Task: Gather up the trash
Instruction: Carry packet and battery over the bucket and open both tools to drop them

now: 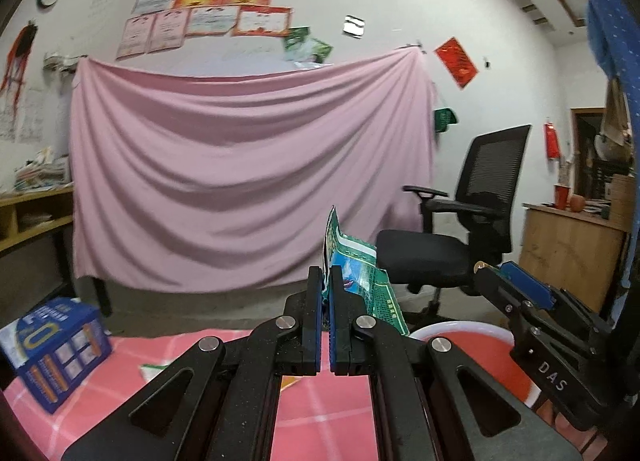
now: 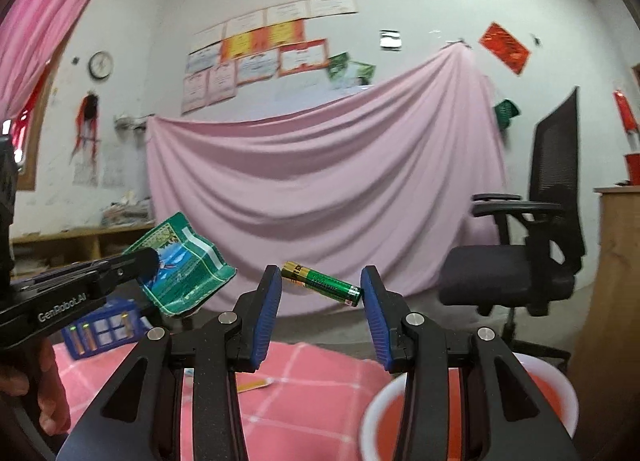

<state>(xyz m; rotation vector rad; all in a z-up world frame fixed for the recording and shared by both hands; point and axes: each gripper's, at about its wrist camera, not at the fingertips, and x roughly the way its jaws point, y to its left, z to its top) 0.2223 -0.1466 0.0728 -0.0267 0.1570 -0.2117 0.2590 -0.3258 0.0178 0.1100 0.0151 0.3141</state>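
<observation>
- While both pieces of trash are held off the table, the green battery (image 2: 322, 283) sits crosswise between the pads of the right gripper (image 2: 322, 293), long axis running pad to pad, gold end at the left pad, the other end tipped slightly lower at the right pad.
- Right gripper: clenched on the battery end to end, jaws partly apart to its length.
- Green snack wrapper (image 1: 352, 273): crumpled, pinched at one edge by the left gripper (image 1: 325, 289), the rest standing up and leaning to the right of the pads.
- Left gripper: jaws fully closed on the wrapper's thin film.
- White basin with red inside (image 2: 560, 393): on the table, low and to the right of both grippers; judged to be the collecting vessel.
- Governing relation: the basin lies below the right gripper's right finger, so the right hand is nearer; the left must cross further right.
- Pink checked tablecloth (image 2: 320, 377): a small yellowish scrap (image 2: 254, 384) lies on it.
- Blue battery box (image 1: 56, 349): at the table's left edge.
- Background: pink sheet (image 1: 248, 173), black office chair (image 1: 472, 221).
</observation>
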